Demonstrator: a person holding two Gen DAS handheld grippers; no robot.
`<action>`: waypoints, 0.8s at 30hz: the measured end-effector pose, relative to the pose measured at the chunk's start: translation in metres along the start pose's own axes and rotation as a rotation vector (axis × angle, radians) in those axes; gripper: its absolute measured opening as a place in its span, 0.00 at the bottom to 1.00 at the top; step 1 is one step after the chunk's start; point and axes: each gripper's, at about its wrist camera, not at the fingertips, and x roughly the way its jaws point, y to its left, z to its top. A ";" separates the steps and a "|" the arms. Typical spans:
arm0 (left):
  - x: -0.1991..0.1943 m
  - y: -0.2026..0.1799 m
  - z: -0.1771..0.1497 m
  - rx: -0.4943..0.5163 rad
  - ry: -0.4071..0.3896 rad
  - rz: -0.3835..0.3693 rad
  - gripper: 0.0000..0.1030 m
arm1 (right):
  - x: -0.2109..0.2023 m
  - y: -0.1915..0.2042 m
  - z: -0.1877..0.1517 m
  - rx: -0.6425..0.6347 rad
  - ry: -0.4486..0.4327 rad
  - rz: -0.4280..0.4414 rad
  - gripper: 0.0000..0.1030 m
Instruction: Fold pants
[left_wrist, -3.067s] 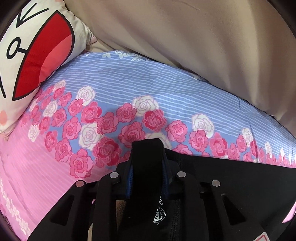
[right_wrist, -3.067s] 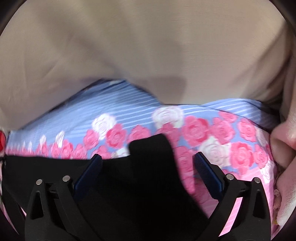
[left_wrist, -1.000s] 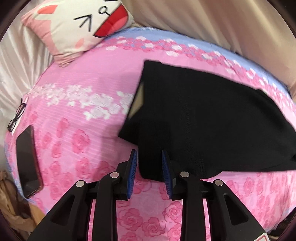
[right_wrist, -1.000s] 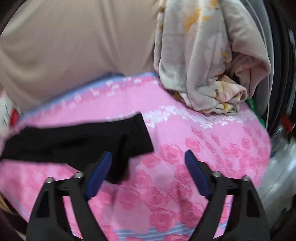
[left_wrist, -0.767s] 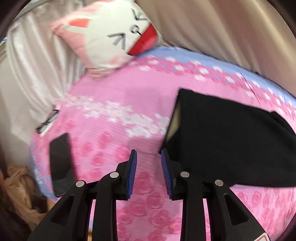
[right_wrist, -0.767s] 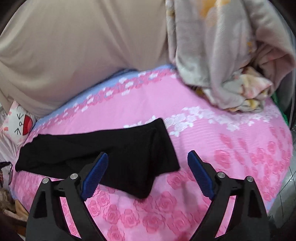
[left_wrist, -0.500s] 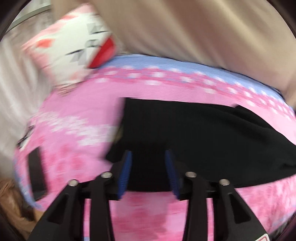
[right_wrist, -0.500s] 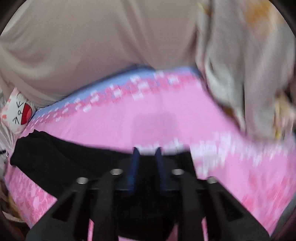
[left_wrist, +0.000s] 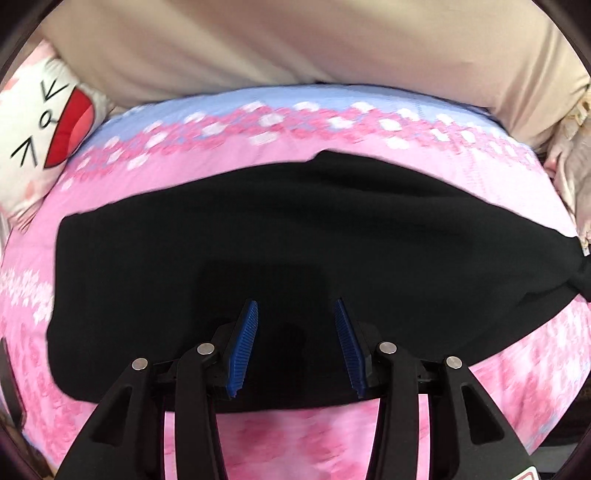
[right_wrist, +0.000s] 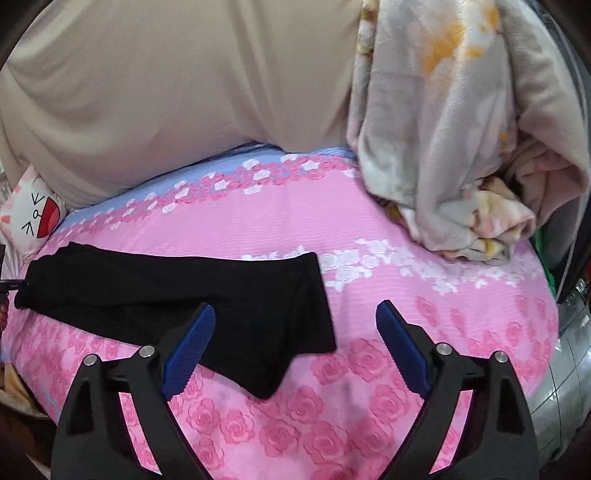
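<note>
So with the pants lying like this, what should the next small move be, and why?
Probably bring the right gripper, whose jaws are opening with nothing pinched, down onto the leg end of the pants for the next fold. The pants lie flat in a long strip on the bedsheet, folded lengthwise only. The left gripper hovers part open over their other end, holding nothing.

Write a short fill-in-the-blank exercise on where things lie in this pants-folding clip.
The black fabric pants lie flat on the ______ rose-print bedsheet.
The crumpled floral grey blanket sits to the pants' ______ in the right wrist view.
The white cartoon-face pillow has a ______ mouth.

Missing words: pink; right; red
</note>
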 end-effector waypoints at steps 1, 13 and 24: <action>0.000 -0.005 0.000 0.000 -0.006 -0.006 0.42 | 0.010 0.003 0.002 -0.013 0.024 0.001 0.85; -0.015 -0.045 0.000 0.003 -0.059 -0.006 0.54 | -0.082 0.103 0.020 -0.570 -0.256 -0.111 0.15; -0.007 -0.072 0.001 0.054 -0.034 -0.023 0.55 | -0.079 -0.024 -0.077 0.143 -0.001 0.035 0.86</action>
